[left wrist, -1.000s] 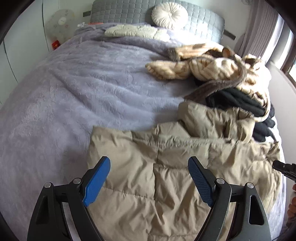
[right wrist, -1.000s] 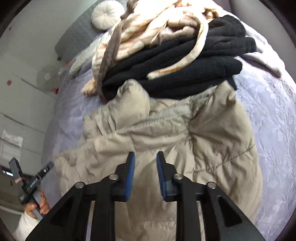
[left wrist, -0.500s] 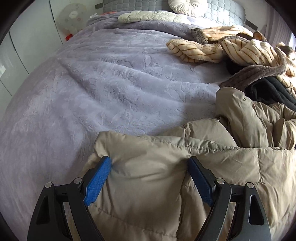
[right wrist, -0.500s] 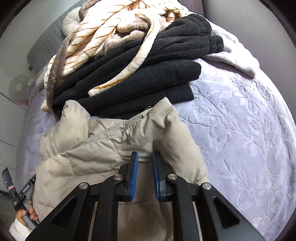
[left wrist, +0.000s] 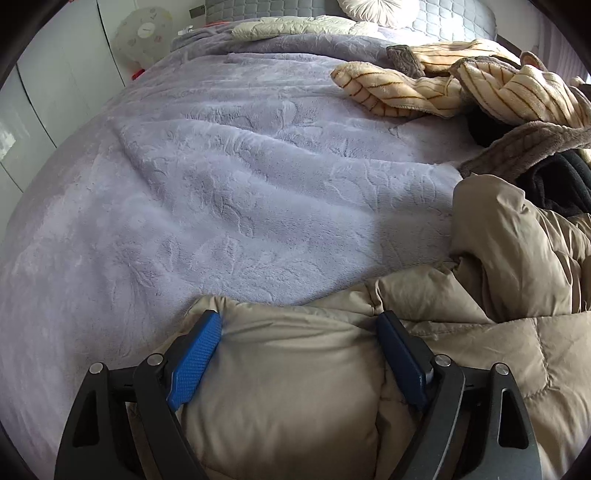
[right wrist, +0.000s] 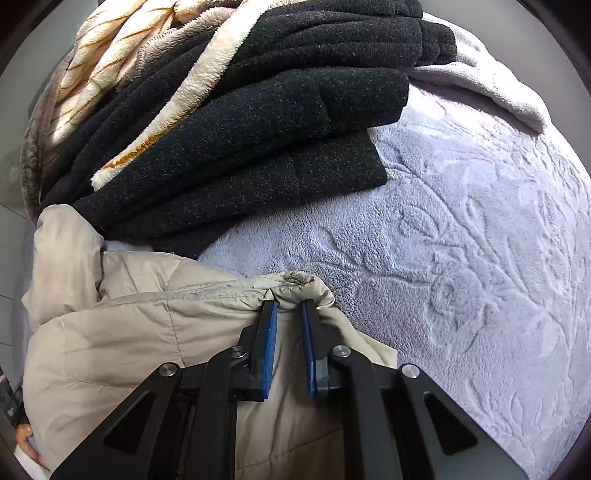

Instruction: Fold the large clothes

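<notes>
A beige puffer jacket point(left wrist: 461, 350) lies crumpled on a lilac bed blanket point(left wrist: 221, 184). My left gripper point(left wrist: 299, 325) is open wide, its blue pads straddling a puffy corner of the jacket. My right gripper point(right wrist: 288, 306) is nearly closed and pinches a bunched corner of the same jacket point(right wrist: 147, 332), fabric showing between the narrow pads.
A stack of folded black fleece garments point(right wrist: 258, 129) with a cream striped fleece point(right wrist: 110, 74) draped over it sits just beyond the jacket. The striped fleece point(left wrist: 443, 88) spreads across the bed's right side. Pillows point(left wrist: 369, 7) and a fan point(left wrist: 142, 31) are at the far end.
Both grippers moved forward and down onto the jacket's far edge. The right gripper's pads narrowed onto a bunched corner. The left stayed open, now straddling a corner.
</notes>
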Demonstrator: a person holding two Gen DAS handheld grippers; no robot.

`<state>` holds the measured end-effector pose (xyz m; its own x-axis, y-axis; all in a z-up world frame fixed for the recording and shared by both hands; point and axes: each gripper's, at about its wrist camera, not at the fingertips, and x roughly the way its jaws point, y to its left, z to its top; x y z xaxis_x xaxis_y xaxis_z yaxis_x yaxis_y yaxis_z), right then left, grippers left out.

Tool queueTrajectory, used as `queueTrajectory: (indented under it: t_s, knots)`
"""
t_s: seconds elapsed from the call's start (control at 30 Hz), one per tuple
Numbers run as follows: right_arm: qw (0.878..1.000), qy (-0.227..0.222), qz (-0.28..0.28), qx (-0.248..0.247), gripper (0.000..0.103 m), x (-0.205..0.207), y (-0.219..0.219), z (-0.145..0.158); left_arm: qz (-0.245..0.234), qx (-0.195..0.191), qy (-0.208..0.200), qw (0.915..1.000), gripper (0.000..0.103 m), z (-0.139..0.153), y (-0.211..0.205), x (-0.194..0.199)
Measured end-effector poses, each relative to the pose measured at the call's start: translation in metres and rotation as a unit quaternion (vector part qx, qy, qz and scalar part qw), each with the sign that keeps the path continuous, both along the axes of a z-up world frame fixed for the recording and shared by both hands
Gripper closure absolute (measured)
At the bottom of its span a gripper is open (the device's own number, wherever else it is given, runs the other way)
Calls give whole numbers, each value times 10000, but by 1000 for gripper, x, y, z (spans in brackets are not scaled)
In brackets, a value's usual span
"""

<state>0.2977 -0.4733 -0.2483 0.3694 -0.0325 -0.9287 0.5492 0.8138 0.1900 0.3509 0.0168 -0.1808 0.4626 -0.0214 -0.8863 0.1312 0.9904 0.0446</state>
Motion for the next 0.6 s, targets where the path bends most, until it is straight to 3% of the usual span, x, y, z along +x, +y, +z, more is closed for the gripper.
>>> queueTrajectory:
  t_s: [0.2,0.27,0.4,0.6]
  knots:
    - [9983,80,289,-505,85,0,13,30,-12,-55,11,10000,15,36,16,-10]
    - [9975,-10,372,-595,76,-9,20,45,-63,-44,-99,9999,15,53,25,-21]
    - [9984,-265,246,-434,64,-39,29,72,-70,-106,-150,9998,15,78,48,-47]
    - [9992,-248,269,-137,49,-92,63,86,-98,-17,280,9996,15,81,61,-96]
